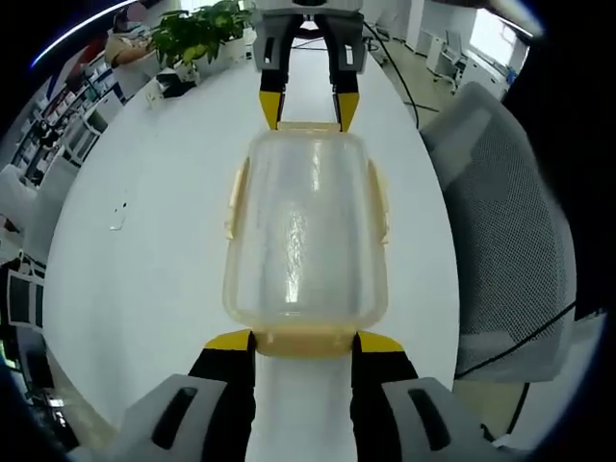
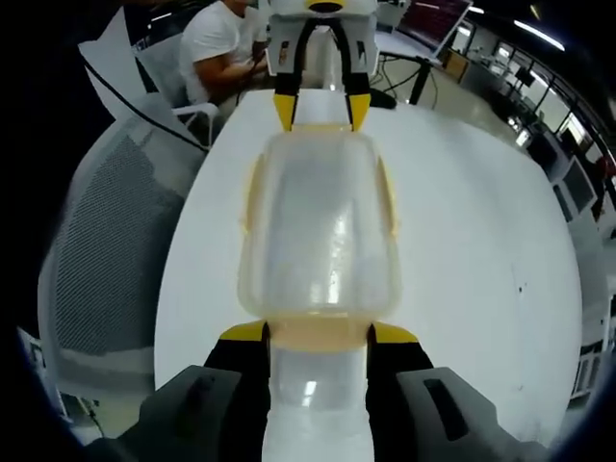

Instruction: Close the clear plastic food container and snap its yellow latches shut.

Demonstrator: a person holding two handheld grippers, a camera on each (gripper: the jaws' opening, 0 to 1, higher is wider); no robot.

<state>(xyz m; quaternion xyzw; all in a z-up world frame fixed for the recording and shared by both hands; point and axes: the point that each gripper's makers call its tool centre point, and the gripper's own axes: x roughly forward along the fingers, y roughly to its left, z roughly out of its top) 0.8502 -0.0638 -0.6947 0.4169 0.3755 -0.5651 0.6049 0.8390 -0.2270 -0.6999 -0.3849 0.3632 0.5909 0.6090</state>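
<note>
Container (image 1: 306, 236) sits lid-on in the middle of the white table (image 1: 125, 289), between both grippers. Left gripper (image 1: 303, 344) and right gripper (image 2: 318, 336) spread, straddling opposite end latches, grasping nothing. Press ends squarely, then snap side latches (image 1: 234, 197).

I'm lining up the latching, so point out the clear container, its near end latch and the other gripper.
clear container (image 1: 306, 231), left gripper view, lid centre.
end latch (image 1: 304, 341), left gripper view, latch middle.
right gripper (image 1: 308, 108), left gripper view, between fingertips.
</note>
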